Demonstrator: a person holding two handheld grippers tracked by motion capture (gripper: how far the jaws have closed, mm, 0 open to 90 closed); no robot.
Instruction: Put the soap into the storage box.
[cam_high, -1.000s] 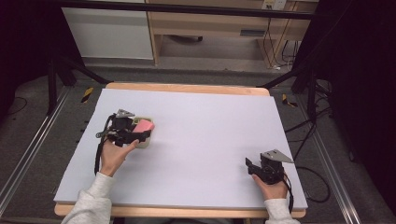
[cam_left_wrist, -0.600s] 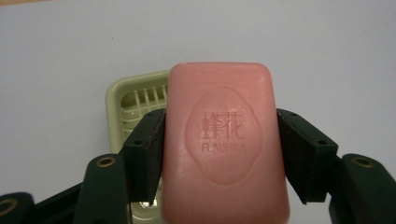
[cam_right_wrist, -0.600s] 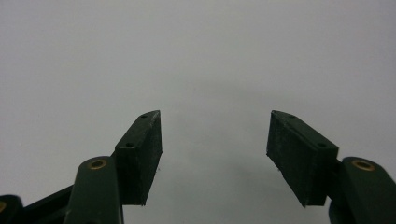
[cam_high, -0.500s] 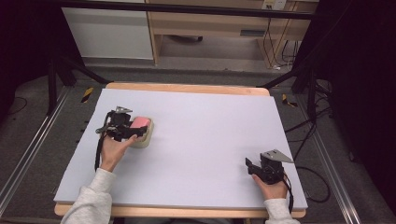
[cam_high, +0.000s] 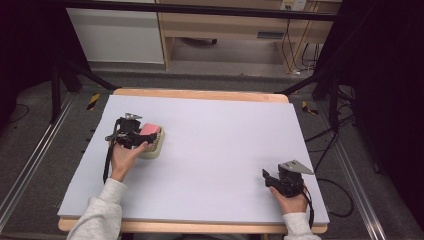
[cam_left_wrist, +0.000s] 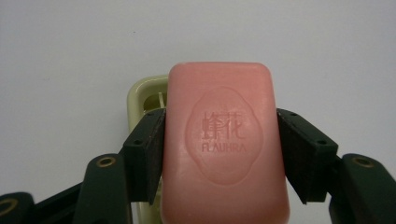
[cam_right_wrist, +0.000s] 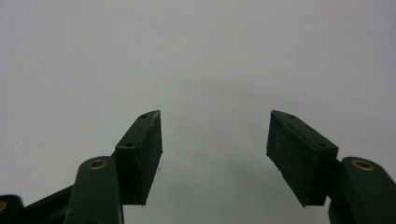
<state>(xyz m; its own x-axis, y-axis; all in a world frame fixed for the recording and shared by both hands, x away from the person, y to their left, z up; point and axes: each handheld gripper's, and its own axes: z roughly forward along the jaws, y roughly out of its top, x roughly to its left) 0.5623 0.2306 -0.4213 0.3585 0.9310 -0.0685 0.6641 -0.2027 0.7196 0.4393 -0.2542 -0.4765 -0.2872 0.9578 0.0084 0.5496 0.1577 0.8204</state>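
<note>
Over the last second the left gripper (cam_high: 142, 137), clamped on the pink soap bar (cam_left_wrist: 224, 140), has carried it toward the table's (cam_high: 225, 150) left edge, above the pale soap dish (cam_high: 155, 145); probably seating it. Right gripper (cam_high: 272, 179) rests spread, empty, near the front right corner.

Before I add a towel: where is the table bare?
Bare: the whole middle between the soap dish and the right claw, plus the far right corner. Crowded only at the left claw, shut on the pink soap above that dish.
</note>
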